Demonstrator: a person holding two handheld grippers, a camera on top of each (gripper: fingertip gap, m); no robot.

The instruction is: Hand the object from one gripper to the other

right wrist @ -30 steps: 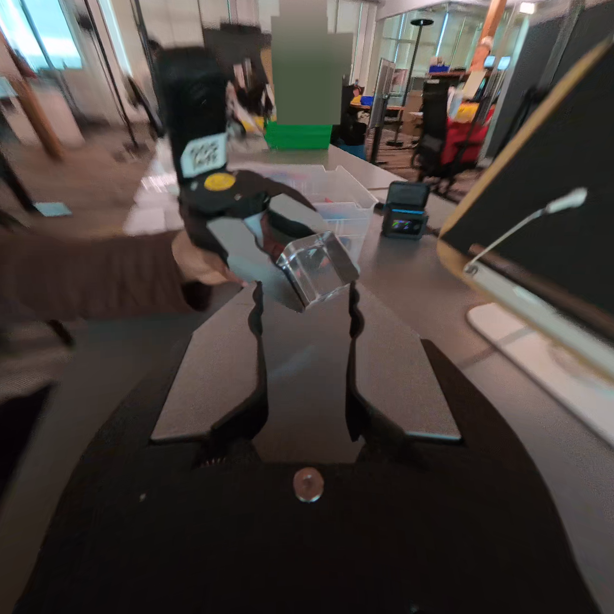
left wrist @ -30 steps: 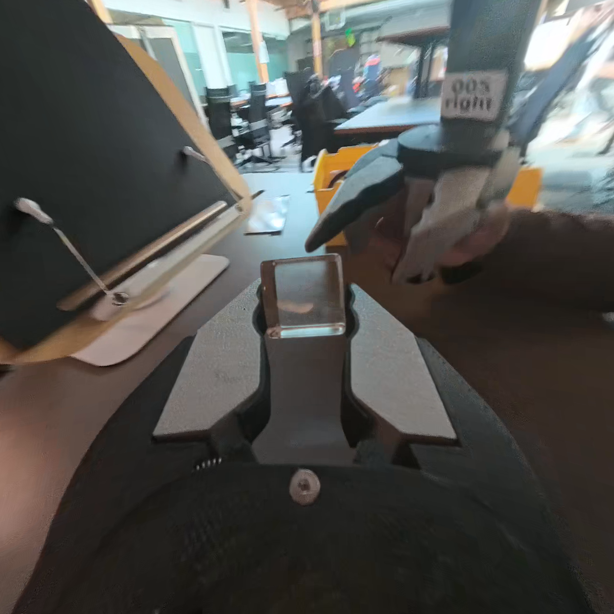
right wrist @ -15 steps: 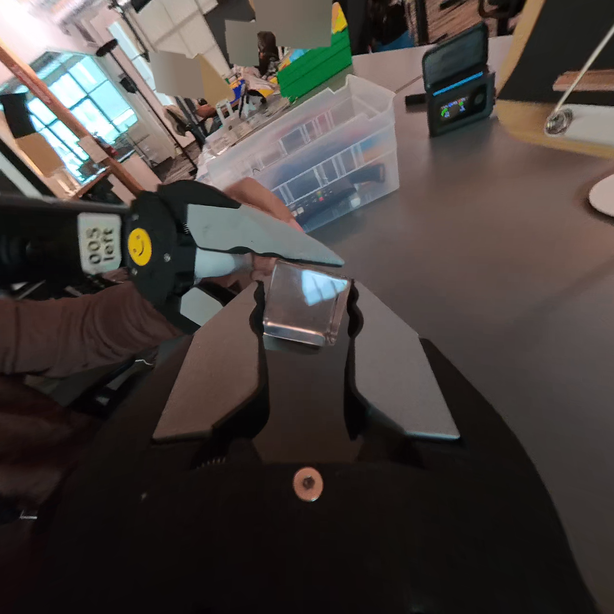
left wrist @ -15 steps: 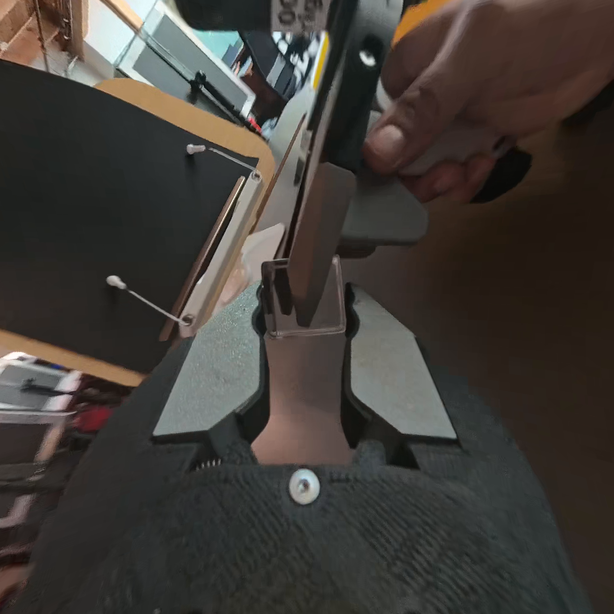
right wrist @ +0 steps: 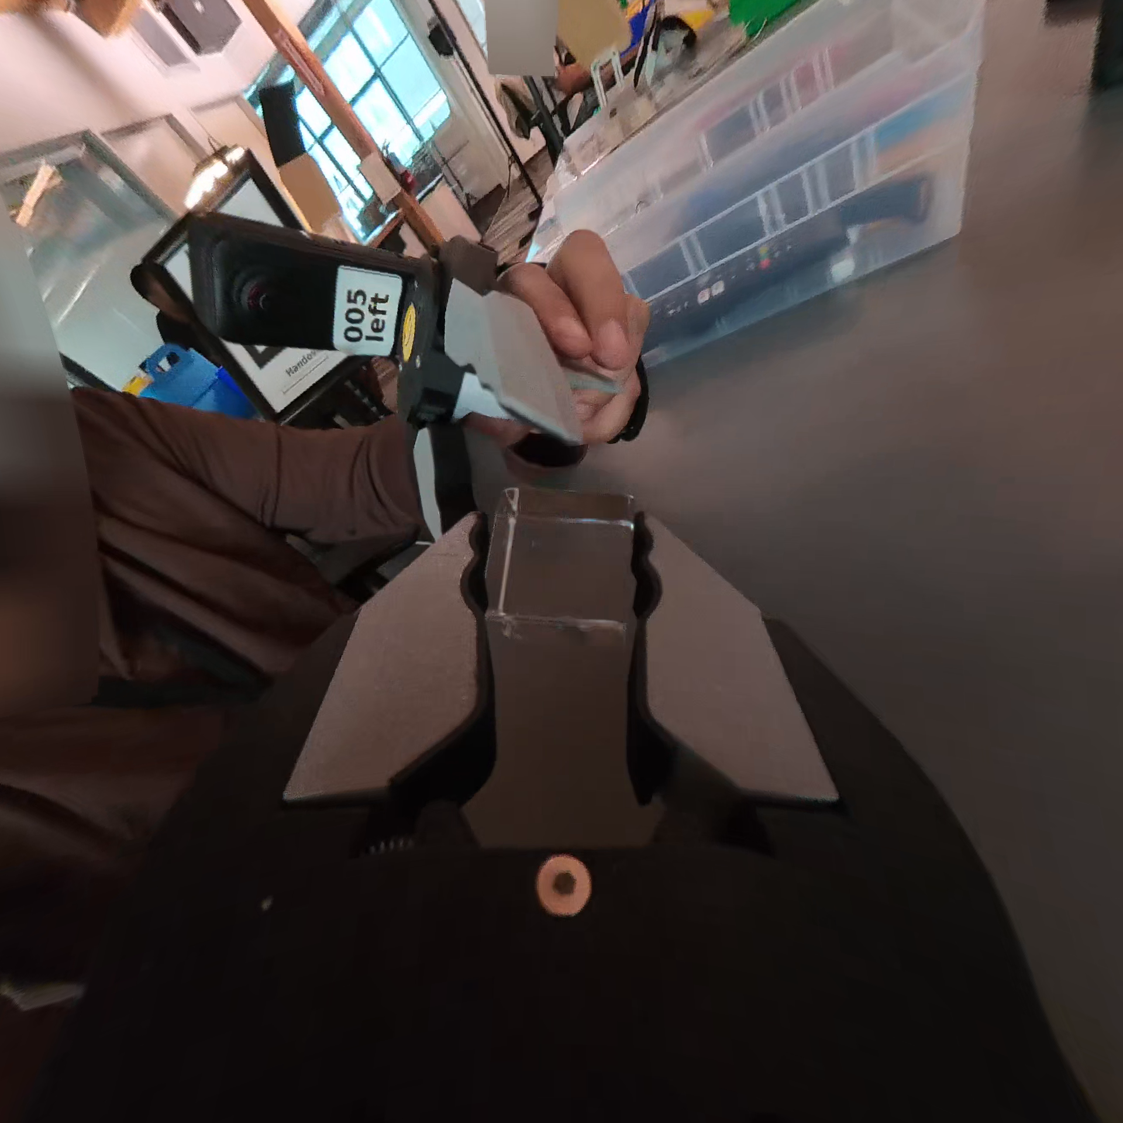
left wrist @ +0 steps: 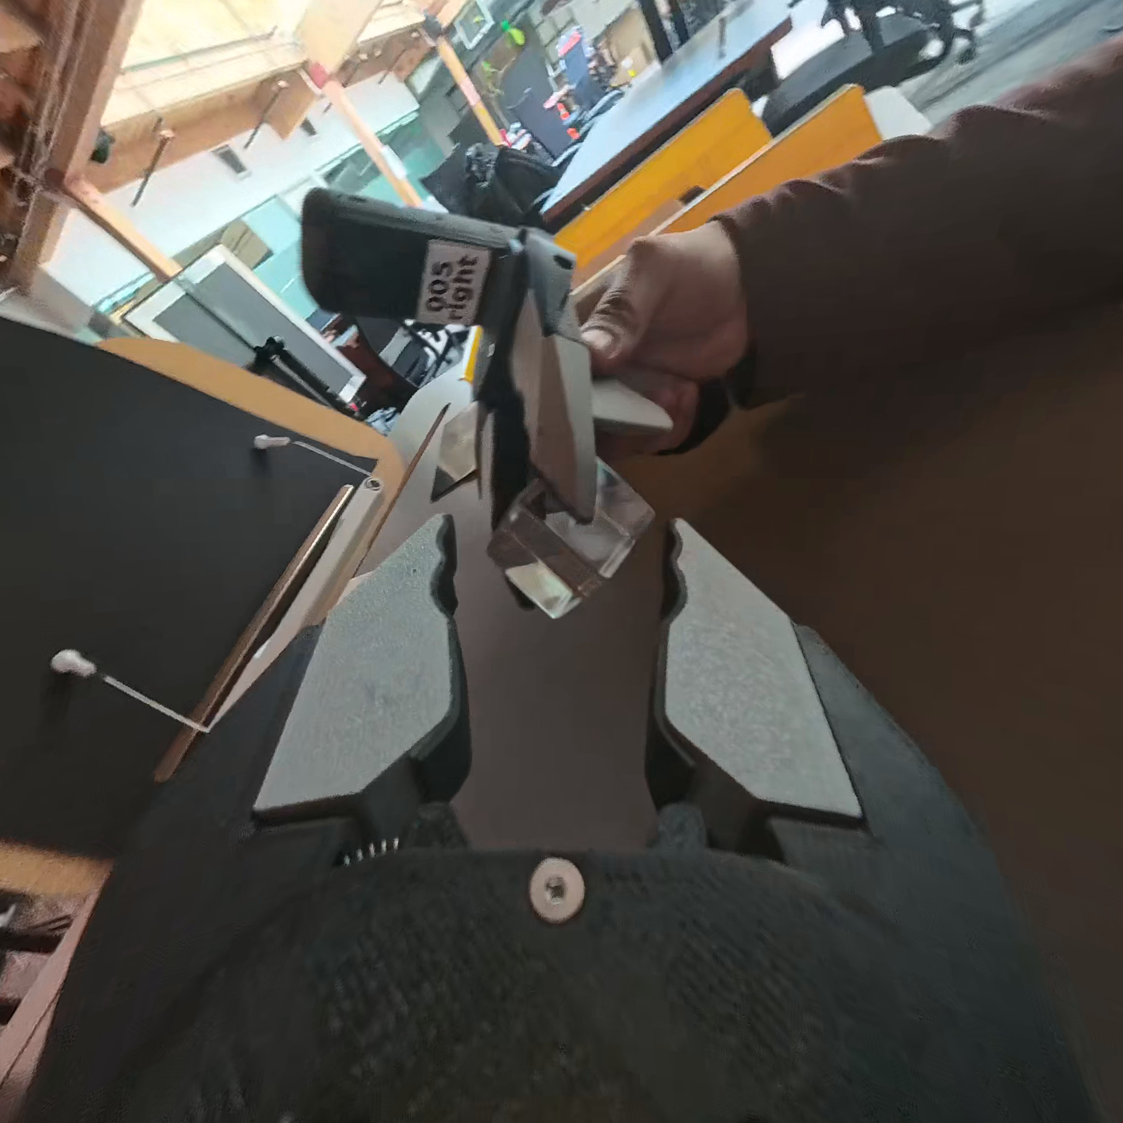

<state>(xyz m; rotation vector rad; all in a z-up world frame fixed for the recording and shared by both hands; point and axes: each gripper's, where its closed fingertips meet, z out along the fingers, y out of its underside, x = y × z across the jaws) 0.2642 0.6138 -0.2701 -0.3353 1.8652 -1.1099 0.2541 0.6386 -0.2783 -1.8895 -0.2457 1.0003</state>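
I see the clear cube [right wrist: 562, 556] clamped between my right gripper [right wrist: 560, 565] jaws, held above the dark surface [right wrist: 881, 486]. My left gripper [left wrist: 559, 568] is spread wide and empty, the cube [left wrist: 568, 547] just beyond its tips. A clear plastic bin [right wrist: 790, 170] sits farther back; a black board [left wrist: 152, 547] stands left, with an office behind it.

Clear acrylic cube [right wrist: 562, 556], see-through with sharp shiny edges. Pinched square between the right gripper [right wrist: 560, 550] fingertips, up off the dark table. Looks tilted, one corner pointing down, from the left wrist view [left wrist: 568, 550].
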